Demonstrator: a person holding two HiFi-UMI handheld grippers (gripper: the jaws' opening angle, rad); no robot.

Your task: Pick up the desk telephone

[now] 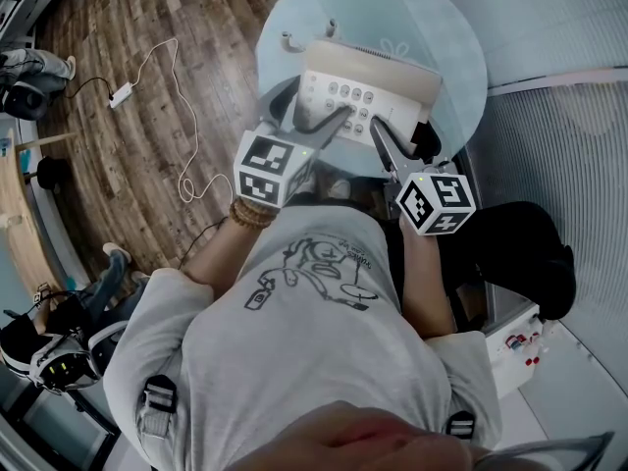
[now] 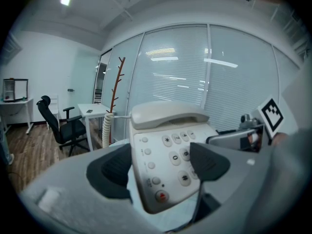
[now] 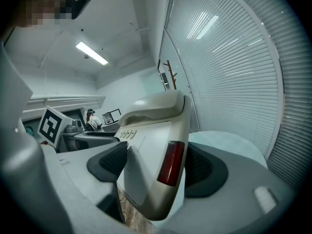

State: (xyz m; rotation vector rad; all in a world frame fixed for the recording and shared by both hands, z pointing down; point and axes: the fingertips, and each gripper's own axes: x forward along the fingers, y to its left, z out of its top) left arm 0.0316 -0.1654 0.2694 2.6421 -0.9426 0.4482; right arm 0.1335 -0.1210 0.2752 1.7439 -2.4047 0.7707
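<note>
Top centre of the head view, at the near edge of the round glass surface, sits the desk telephone. The left gripper and right gripper both have their fingers clamped on its near corners. It's probably light, slick hard plastic with a loose handset, so I'd keep it level.

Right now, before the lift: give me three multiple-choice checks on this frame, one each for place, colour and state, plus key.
1. Where is the desk telephone?
A. on the wood floor
B. on the round glass table
C. on an office chair

2. What colour is the panel on the telephone's side edge?
A. dark red
B. bright green
C. yellow

3. How is the handset?
A. hanging by its cord
B. lying beside the telephone
C. seated on the telephone

Key: 1 B, the head view shows it on the glass top; 2 A, the right gripper view shows it dark red; 3 C, the left gripper view shows it seated above the keypad.
</note>
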